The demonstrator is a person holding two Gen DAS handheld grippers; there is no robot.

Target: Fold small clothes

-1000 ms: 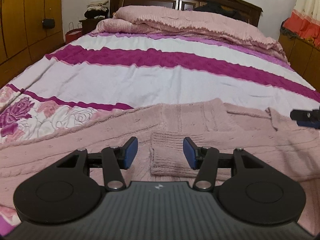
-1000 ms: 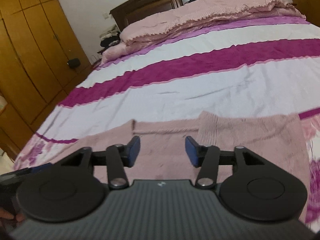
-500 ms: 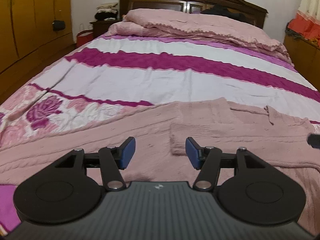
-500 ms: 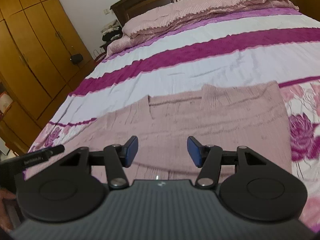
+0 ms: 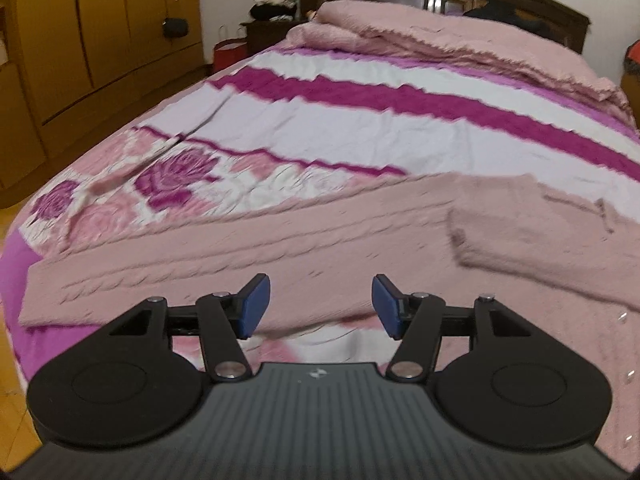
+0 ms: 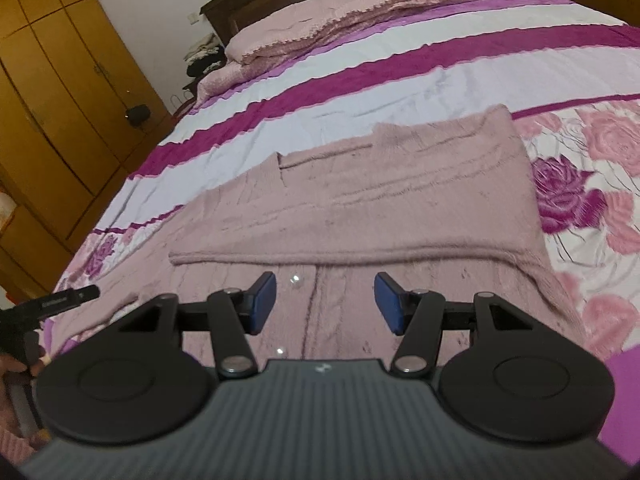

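A dusty-pink knitted cardigan lies spread flat across the near end of the bed. Its sleeve is folded over the body at the right of the left wrist view. My left gripper hangs open above the cardigan's near edge, nothing between its blue pads. In the right wrist view the cardigan shows a folded sleeve across its middle and small clear buttons along the front. My right gripper stands open over the buttoned front, holding nothing. The other gripper shows at the left edge, its jaws hidden.
The bed has a striped magenta and white floral cover with a pink quilt heaped by the dark headboard. Wooden wardrobes line the left wall. A red bag stands by the nightstand. A hand holds the left tool.
Both views have swung outward: the left gripper moved left along the cardigan toward its end, the right one moved right and back, so more of the folded cardigan shows. Both jaws stayed empty.
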